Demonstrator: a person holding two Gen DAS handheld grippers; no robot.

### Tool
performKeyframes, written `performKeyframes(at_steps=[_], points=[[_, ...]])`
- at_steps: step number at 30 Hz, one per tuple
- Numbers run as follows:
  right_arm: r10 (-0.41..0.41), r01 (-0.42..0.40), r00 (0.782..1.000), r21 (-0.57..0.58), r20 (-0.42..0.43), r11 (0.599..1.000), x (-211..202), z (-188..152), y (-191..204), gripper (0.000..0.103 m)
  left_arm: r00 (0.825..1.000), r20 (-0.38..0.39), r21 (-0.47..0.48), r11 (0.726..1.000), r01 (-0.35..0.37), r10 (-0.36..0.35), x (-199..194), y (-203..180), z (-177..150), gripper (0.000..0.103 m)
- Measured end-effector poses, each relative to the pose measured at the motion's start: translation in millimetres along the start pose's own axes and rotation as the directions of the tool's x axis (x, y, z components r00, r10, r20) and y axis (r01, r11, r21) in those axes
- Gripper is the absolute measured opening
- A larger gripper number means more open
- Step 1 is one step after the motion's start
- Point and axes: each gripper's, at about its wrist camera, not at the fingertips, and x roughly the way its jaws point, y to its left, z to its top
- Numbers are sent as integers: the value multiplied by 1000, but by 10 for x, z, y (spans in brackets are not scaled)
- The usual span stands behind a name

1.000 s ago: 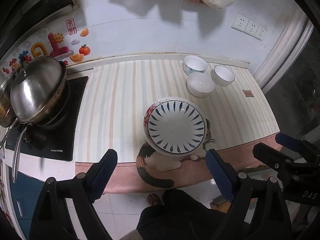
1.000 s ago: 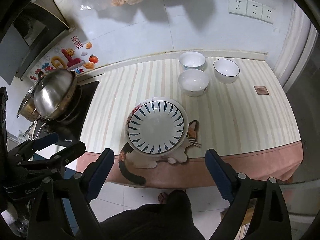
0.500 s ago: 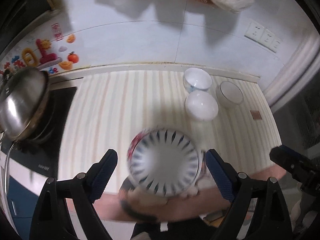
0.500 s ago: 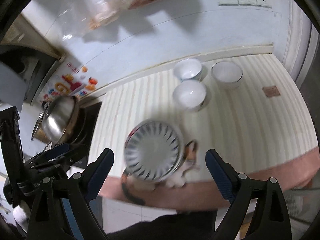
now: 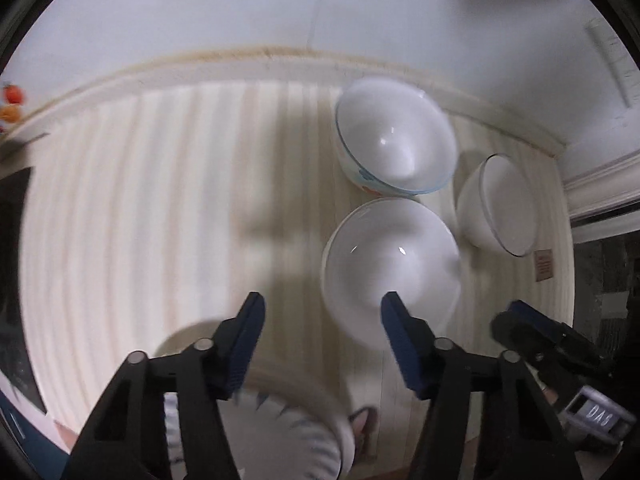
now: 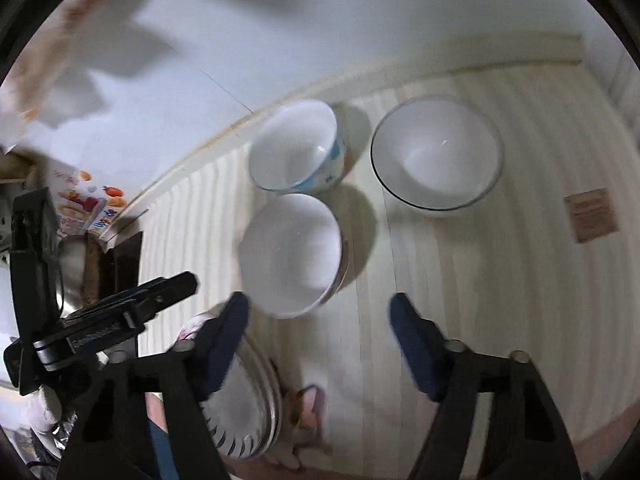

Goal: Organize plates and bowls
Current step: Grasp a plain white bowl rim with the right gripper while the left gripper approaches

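Your left tool hangs with its blue-padded jaws spread wide and nothing between them, low over the cream striped tabletop. Its right pad overlaps the near rim of the plain white bowl, though you cannot tell from the blur whether it touches. Your right tool is likewise gaping and empty, its left pad close to that same bowl's near edge.

All three bowls sit upright, mouths up. The plain white bowl is nearest you. Just behind it, rims almost meeting, stands the white bowl with a pale blue rim and blue-and-red outside pattern. To the right, a little apart, is the white bowl with a thin dark rim.

The stack of white plates with dark blue petal marks lies flat at the tabletop's near edge, under your tools and left of the bowls, its top face up. A cat-shaped mat pokes out beneath it. Both views are motion-blurred.
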Motion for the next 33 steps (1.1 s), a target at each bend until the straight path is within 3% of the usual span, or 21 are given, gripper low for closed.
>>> performKeyframes(at_steps=[3,5,6,7,8,10,21,33], points=[[7,-7,999,1,-48,1000,350,170,-116,62,999,-53,11,1000,-5,5,278,-51,113,44],[17,-17,996,6,-89,1000,560,242,-175,48,996,-86,15,1000,-3,4,434,-71,162,32],[20,-20,994,6,-108,1000,665,281,-200,45,995,-96,18,1000,5,-3,485,-84,174,28],[19,-19,992,2,-121,1000,724,281,-196,35,994,-105,21,1000,2,0,531,-99,177,23],[10,-10,991,0,-137,1000,804,297,-206,24,994,-109,26,1000,-1,4,549,-112,180,23],[6,-7,986,-6,-167,1000,916,292,-206,16,995,-97,39,999,-17,20,536,-145,161,23],[8,-11,985,-18,-173,1000,805,257,-225,14,998,-64,52,999,9,-5,173,-308,-88,23],[-4,0,992,-36,-128,999,8,-145,-374,14,999,-27,153,987,49,-46,-290,-724,-529,23]])
